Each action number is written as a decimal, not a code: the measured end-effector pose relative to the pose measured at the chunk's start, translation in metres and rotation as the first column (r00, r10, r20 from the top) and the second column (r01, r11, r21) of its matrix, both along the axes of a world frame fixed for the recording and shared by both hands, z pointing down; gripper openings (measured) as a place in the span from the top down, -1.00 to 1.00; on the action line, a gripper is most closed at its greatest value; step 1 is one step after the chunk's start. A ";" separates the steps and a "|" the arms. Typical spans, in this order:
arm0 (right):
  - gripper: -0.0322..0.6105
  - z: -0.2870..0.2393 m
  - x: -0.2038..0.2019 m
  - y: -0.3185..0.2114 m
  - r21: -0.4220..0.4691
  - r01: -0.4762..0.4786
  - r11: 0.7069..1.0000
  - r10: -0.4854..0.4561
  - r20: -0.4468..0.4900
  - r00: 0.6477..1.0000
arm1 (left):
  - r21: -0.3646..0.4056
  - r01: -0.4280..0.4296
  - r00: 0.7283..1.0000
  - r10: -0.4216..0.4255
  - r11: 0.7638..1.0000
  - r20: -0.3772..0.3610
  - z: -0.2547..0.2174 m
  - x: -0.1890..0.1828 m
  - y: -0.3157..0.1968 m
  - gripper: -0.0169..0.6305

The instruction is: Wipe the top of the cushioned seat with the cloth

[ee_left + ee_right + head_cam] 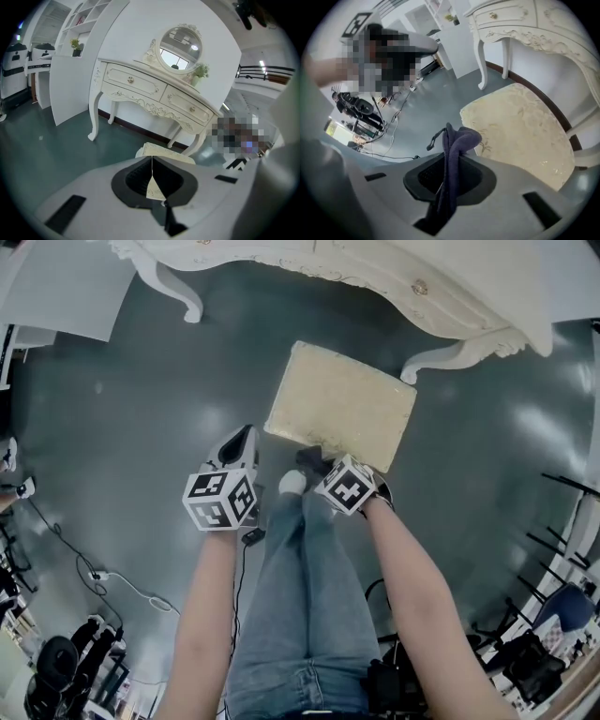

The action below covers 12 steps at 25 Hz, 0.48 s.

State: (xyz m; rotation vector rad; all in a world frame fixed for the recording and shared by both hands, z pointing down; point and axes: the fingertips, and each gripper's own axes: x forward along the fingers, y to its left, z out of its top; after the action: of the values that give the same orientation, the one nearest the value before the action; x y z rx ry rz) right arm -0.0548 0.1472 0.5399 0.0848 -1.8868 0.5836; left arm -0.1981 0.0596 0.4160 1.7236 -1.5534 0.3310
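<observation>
cloth (461,138) in right hand-held gripper (449,165) (clamped), seat (520,126) beyond

This looks like a staged room inside a studio or lab, not a real home. An ornate white desk (136,82) with drawers, an oval mirror (180,47) and a small potted plant (200,71) stands against a free-standing white panel (70,89) rather than a built wall, with a cushioned seat (342,404) in front of it. The floor (141,399) is bare, glossy and dark grey. Around the set lie cables (98,575) and black equipment (56,662), a wheeled office chair (539,657) stands at the edge, and a railing (267,70) runs high up in an open hall beyond.
</observation>
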 end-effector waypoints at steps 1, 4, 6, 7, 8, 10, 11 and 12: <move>0.78 -0.006 0.002 -0.004 0.000 -0.042 0.999 0.042 0.009 0.999 | -0.001 -0.005 1.000 0.005 1.000 -0.001 -0.003 0.002 -0.001 0.93; 0.78 -0.024 0.010 -0.016 0.011 -0.141 0.990 0.140 0.033 0.990 | 0.002 -0.026 1.000 0.026 1.000 -0.006 -0.015 0.012 -0.006 0.93; 0.78 -0.039 0.017 -0.022 0.019 -0.189 0.982 0.188 0.046 0.981 | 0.013 -0.042 0.999 0.042 0.999 -0.009 -0.026 0.019 -0.010 0.93; 0.78 -0.048 0.020 -0.024 0.025 -0.211 0.977 0.209 0.054 0.976 | 0.020 -0.050 0.999 0.051 0.999 -0.009 -0.032 0.023 -0.012 0.93; 0.78 -0.056 0.022 -0.027 0.033 -0.231 0.972 0.229 0.064 0.971 | 0.028 -0.060 0.998 0.060 0.998 -0.007 -0.039 0.027 -0.015 0.93; 0.78 -0.074 0.025 -0.033 0.051 -0.271 0.961 0.266 0.088 0.960 | 0.042 -0.077 0.997 0.077 0.996 0.000 -0.052 0.033 -0.021 0.93; 0.78 -0.083 0.027 -0.036 0.060 -0.291 0.955 0.284 0.100 0.954 | 0.049 -0.084 0.996 0.084 0.995 0.002 -0.059 0.036 -0.023 0.93; 0.78 -0.091 0.028 -0.039 0.069 -0.309 0.948 0.301 0.112 0.947 | 0.055 -0.090 0.996 0.089 0.994 0.005 -0.066 0.039 -0.025 0.93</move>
State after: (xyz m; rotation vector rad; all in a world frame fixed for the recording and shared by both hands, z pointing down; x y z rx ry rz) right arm -0.0268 0.1086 0.4484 0.4176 -2.0123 0.7270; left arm -0.1596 0.0348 0.3505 1.8402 -1.5025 0.3377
